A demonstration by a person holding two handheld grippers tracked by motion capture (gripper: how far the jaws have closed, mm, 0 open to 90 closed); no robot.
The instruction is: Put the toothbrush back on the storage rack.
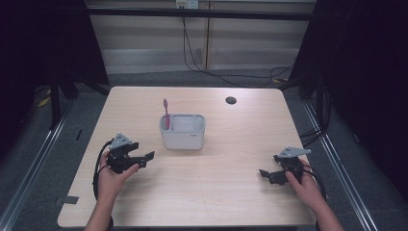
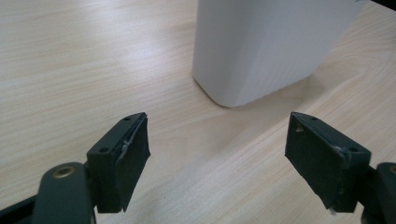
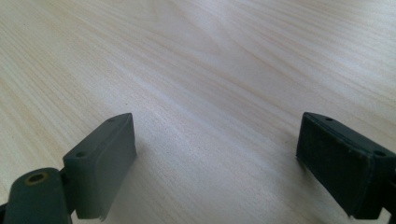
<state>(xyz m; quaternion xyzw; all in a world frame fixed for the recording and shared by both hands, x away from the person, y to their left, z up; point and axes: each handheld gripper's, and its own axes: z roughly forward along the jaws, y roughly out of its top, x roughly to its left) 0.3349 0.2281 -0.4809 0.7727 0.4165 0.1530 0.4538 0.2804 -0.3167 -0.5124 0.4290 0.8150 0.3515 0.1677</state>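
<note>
1. Left claw (image 1: 148,156) sat at the left of the tabletop (image 1: 231,192), held in the person's left hand (image 1: 113,175), its cable looped beside the wrist. Jaws stood well apart, nothing between them; bare wood showed in the gap in the left gripper view (image 2: 217,158).
2. Left claw pointed rightward, toward the white holder (image 1: 183,131), near it but not touching. In the left gripper view the holder's rounded lower corner (image 2: 261,51) stood on the wood just ahead of the open jaws.
3. White holder stood upright at mid-tabletop, slightly left of centre, a rectangular tub with a divided top.
4. Pink toothbrush (image 1: 166,114) stood in the holder's left compartment, upright, leaning a little, its upper end rising above the rim.
5. Small dark round port (image 1: 231,100) lay in the tabletop behind and to the right of the holder, well apart from it.
6. Right claw (image 1: 264,174) sat at the right of the tabletop, held in the person's right hand (image 1: 300,180), pointed leftward, well apart from the holder. Jaws stood wide apart, empty; plain wood grain lay between them in the right gripper view (image 3: 215,158).
</note>
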